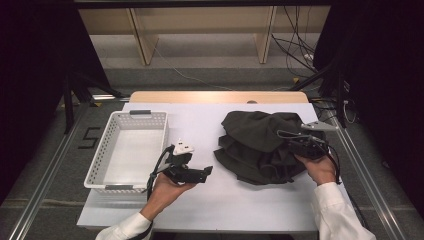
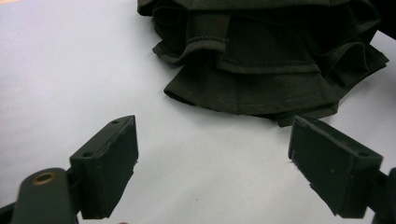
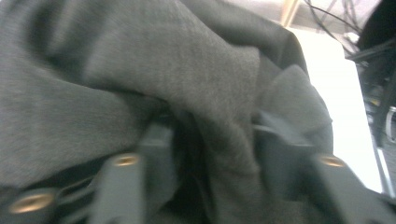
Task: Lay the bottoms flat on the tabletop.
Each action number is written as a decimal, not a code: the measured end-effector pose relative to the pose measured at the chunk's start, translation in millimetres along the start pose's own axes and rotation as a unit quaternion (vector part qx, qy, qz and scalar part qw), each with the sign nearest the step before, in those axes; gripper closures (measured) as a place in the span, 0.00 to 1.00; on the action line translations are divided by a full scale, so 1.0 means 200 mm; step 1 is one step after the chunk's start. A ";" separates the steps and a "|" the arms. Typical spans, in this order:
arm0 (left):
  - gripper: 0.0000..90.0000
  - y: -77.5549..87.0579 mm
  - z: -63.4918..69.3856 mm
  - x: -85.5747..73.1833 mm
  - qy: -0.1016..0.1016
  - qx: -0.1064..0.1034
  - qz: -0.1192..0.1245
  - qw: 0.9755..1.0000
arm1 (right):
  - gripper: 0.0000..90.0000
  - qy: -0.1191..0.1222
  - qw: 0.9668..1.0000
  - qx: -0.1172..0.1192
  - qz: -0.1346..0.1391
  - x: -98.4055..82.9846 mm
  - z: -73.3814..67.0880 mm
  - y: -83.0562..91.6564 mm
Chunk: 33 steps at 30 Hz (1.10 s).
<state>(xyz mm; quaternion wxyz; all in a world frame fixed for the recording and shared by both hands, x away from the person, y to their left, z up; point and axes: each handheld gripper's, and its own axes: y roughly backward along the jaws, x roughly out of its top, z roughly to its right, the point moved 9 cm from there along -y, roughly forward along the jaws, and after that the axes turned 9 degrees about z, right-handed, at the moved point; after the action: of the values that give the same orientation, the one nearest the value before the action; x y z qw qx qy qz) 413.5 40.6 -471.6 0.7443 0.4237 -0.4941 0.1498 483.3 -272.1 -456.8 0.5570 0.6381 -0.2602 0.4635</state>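
Garment: the dark olive, loosely folded cloth garment (image 1: 260,145) is lying in a rumpled stack on the right half of the white-topped bench (image 1: 220,200), well apart from the basket. It is sitting where your right hand can work it without crossing over.

Right gripper: your right gripper (image 1: 295,142) is pressing into the garment's right edge. In the right gripper view a ridge of the cloth (image 3: 224,154) is standing between the two black jaws, which are partly apart; I judge they are not pinching it, though the blur is leaving that uncertain.

Left gripper: your left gripper (image 1: 202,174) is resting low over bare bench between basket and garment, jaws wide and holding nothing. I judge you are keeping it parked there so it is ready to help from the garment's near-left corner.

Basket: the white perforated plastic basket (image 1: 100,160) is standing at the left, just beside your left hand (image 1: 167,187), probably as the place the garment is meant to go.

High view is giving you: the whole layout and the gaps between things.

Left gripper view is giving you: the stitched hems and layered folds at the garment's edge (image 2: 243,88), and the bare surface between its open jaws.

Right gripper view is giving you: how deep the fabric is sitting between the jaws.
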 end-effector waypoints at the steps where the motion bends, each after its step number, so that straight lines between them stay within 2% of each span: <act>1: 0.17 0.00 0.00 0.00 0.000 0.000 0.000 1.000 | 0.42 -0.004 1.000 0.005 0.002 0.01 0.00 0.01; 4: 0.17 0.00 0.00 0.00 -0.001 0.000 0.001 1.000 | 0.35 -0.003 1.000 0.010 0.000 0.01 0.00 0.05; 6: 0.17 0.00 0.00 0.00 -0.001 0.000 0.001 1.000 | 0.29 -0.005 1.000 0.013 -0.011 -0.02 0.01 0.06; 9: 0.17 0.00 0.00 0.00 -0.002 0.000 0.000 1.000 | 0.25 0.009 0.999 0.016 -0.042 -0.12 -0.01 0.05; 11: 0.17 0.00 0.00 0.00 -0.002 0.001 0.001 1.000 | 0.25 0.008 0.997 0.018 -0.069 -0.19 -0.02 0.01; 12: 0.17 0.00 0.00 0.00 -0.003 0.001 0.000 1.000 | 0.28 -0.001 0.997 0.022 -0.075 -0.21 -0.02 -0.01; 14: 0.17 -0.01 0.00 -0.01 -0.003 0.001 -0.001 1.000 | 0.42 -0.012 0.996 0.030 -0.083 -0.25 -0.03 -0.04; 16: 0.17 -0.01 0.00 -0.01 -0.003 0.003 -0.003 1.000 | 0.66 -0.015 0.996 0.027 -0.085 -0.26 -0.03 -0.07; 18: 0.17 -0.01 -0.01 -0.02 -0.003 0.006 -0.006 1.000 | 0.82 -0.021 0.996 0.032 -0.078 -0.25 -0.04 -0.07; 21: 0.17 -0.01 -0.02 -0.01 0.000 0.010 -0.004 1.000 | 0.89 -0.035 0.997 0.047 -0.050 -0.18 -0.07 -0.05; 23: 0.17 -0.01 -0.02 -0.01 0.000 0.010 -0.001 1.000 | 0.90 -0.033 0.998 0.057 -0.018 -0.09 -0.11 -0.02; 26: 0.17 -0.01 -0.02 0.00 -0.001 0.012 0.003 1.000 | 0.90 -0.050 0.995 0.085 0.015 0.04 -0.21 0.00; 28: 0.17 0.00 -0.02 0.00 0.000 0.014 0.006 1.000 | 0.90 -0.043 0.994 0.102 0.020 0.09 -0.29 -0.01; 31: 0.17 0.00 -0.03 0.01 0.001 0.016 0.009 1.000 | 0.90 -0.016 0.992 0.121 0.015 0.11 -0.44 -0.06; 33: 0.17 0.00 -0.04 0.01 0.001 0.018 0.008 1.000 | 0.90 -0.005 0.990 0.143 0.011 0.11 -0.55 -0.09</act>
<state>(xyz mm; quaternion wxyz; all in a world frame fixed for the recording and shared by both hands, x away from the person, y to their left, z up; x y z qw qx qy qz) 419.1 47.3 -471.3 0.7360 0.4327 -0.4937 0.1654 475.0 -159.6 -451.3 0.4534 0.7109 -0.2011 0.4986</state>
